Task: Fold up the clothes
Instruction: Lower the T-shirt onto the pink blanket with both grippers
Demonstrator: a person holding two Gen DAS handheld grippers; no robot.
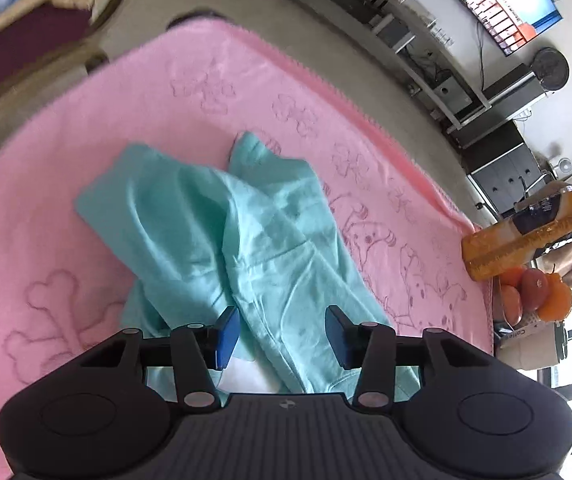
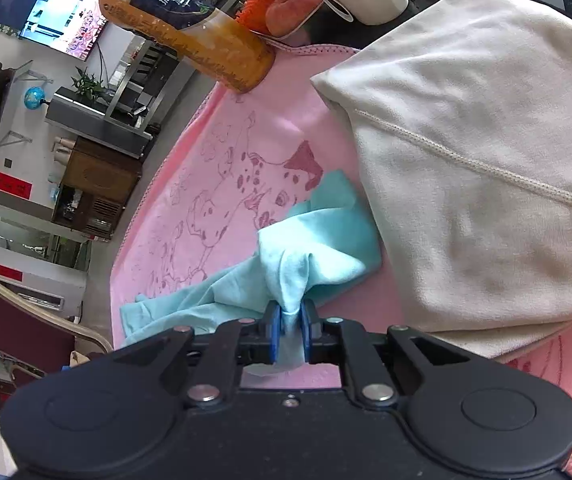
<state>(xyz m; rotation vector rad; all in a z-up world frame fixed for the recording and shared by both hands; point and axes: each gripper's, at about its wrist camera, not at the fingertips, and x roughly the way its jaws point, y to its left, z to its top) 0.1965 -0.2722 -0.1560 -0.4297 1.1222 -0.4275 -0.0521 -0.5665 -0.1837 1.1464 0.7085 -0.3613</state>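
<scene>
Teal garment point(image 1: 221, 236) lies crumpled on the pink towel point(image 1: 65, 184) in the left wrist view, and the left gripper point(image 1: 281, 338) hangs over its near end with jaws parted and cloth between them, the pads seemingly not pressing yet. A clean pinch on one edge, not a bunch of layers, would serve best here. In the right wrist view the right gripper point(image 2: 290, 330) is clamped on a gathered tuft of the same garment point(image 2: 310, 248), beside a folded cream garment point(image 2: 486, 140). It should hold firm and draw the cloth taut, away from the juice bottle point(image 2: 189, 28).
</scene>
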